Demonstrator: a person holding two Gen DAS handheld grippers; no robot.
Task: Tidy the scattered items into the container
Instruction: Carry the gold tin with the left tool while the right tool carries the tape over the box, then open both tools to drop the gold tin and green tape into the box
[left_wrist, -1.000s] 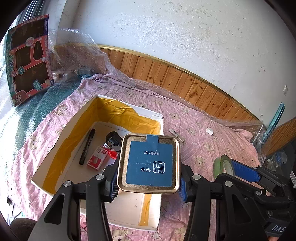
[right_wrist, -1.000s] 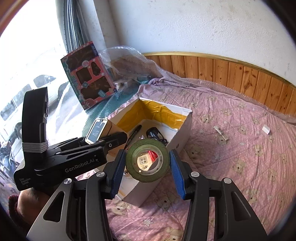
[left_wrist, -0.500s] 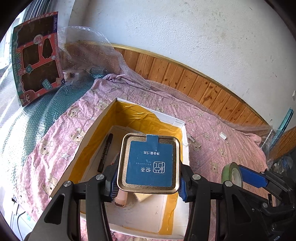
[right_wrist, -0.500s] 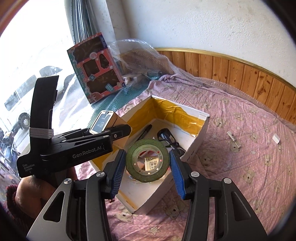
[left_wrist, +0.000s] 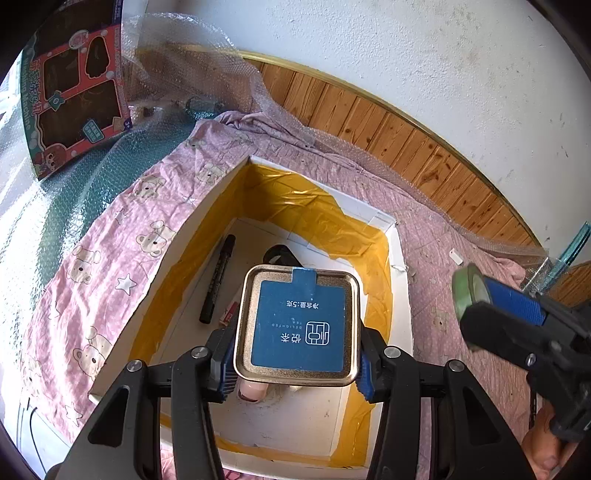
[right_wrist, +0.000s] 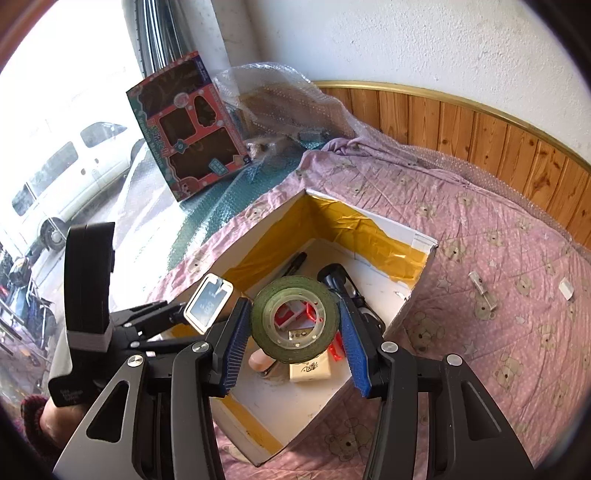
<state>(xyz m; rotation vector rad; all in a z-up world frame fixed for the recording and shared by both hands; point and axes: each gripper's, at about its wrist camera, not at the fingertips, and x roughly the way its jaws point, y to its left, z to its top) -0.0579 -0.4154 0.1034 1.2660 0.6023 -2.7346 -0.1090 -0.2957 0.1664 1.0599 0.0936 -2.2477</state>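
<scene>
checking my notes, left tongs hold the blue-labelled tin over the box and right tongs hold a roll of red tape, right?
Not quite: the tape roll in the right tongs is green, not red, as the right wrist view shows. The rest stands: the left tongs hold the blue-labelled tin over the box.

Both wrist views above box (left_wrist: 400, 295)

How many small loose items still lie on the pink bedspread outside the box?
2: a clear clip-like piece right of the box, and a small white piece farther right. Others may be hidden behind the hand-held grippers.
</scene>
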